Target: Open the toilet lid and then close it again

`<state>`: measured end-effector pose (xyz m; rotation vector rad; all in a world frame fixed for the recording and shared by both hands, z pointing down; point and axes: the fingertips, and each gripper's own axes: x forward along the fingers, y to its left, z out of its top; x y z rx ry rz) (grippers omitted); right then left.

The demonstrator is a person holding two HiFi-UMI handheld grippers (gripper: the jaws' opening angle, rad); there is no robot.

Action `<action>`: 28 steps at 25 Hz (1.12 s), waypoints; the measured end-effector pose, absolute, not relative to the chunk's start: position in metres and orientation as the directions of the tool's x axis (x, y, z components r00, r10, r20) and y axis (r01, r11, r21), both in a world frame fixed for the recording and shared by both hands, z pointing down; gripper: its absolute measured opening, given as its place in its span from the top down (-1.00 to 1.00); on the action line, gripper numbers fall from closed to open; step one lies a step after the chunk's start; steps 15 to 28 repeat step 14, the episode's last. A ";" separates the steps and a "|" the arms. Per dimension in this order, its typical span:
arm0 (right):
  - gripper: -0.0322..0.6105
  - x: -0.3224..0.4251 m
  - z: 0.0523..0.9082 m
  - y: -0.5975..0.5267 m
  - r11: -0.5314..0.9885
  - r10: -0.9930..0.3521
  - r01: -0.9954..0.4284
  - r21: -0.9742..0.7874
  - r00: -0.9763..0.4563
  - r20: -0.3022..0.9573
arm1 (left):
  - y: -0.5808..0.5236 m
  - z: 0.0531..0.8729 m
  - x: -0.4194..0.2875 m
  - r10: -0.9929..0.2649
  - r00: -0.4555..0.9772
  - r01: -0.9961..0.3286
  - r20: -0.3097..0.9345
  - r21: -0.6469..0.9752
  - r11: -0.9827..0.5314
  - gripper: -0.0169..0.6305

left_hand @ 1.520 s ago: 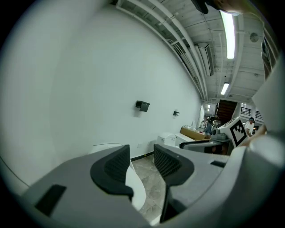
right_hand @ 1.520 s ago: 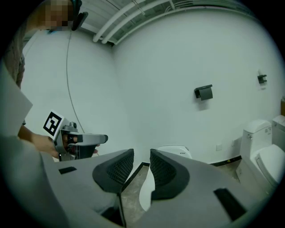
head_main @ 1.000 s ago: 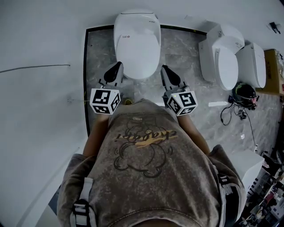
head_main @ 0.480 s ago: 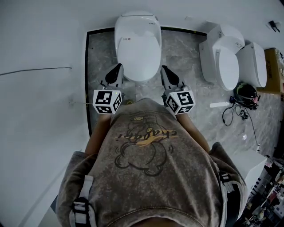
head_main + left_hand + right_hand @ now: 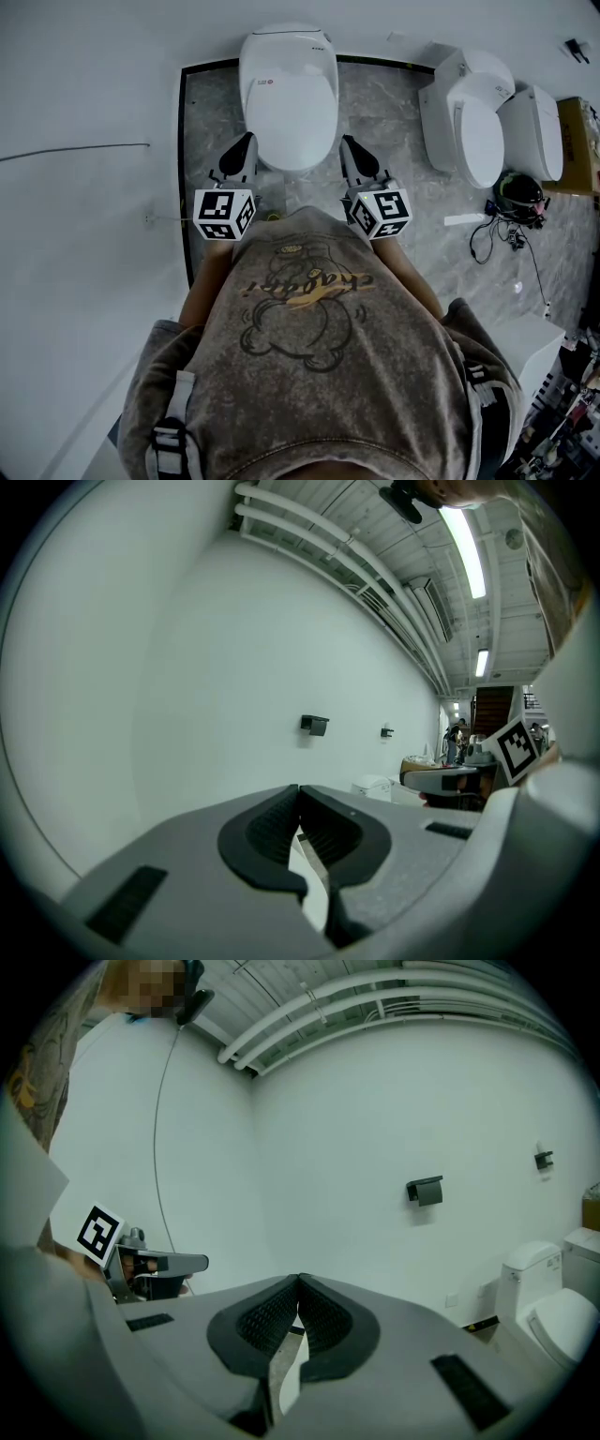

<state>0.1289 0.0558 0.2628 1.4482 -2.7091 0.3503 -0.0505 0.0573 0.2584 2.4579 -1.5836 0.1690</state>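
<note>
Head view, toilet lid (image 5: 289, 103) lying shut, left gripper (image 5: 247, 141) and right gripper (image 5: 348, 143) flanking its front, both claws pressing together, empty.

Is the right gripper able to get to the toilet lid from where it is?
Probably yes. The right gripper sits just beside the closed toilet lid, with nothing between them. Its jaws are shut, so they would likely need opening first to grab it.
</note>
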 end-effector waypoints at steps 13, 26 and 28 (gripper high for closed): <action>0.82 0.138 0.265 0.054 0.542 -0.803 -0.818 -0.193 -0.572 0.167 | 0.060 0.258 -0.047 -0.887 0.408 -0.913 0.216 0.118 -0.391 0.91; 0.82 0.137 0.266 0.054 0.544 -0.802 -0.817 -0.194 -0.574 0.168 | 0.060 0.259 -0.047 -0.887 0.407 -0.913 0.217 0.119 -0.390 0.91; 0.82 0.137 0.266 0.054 0.544 -0.802 -0.817 -0.194 -0.574 0.168 | 0.060 0.259 -0.047 -0.887 0.407 -0.913 0.217 0.119 -0.390 0.91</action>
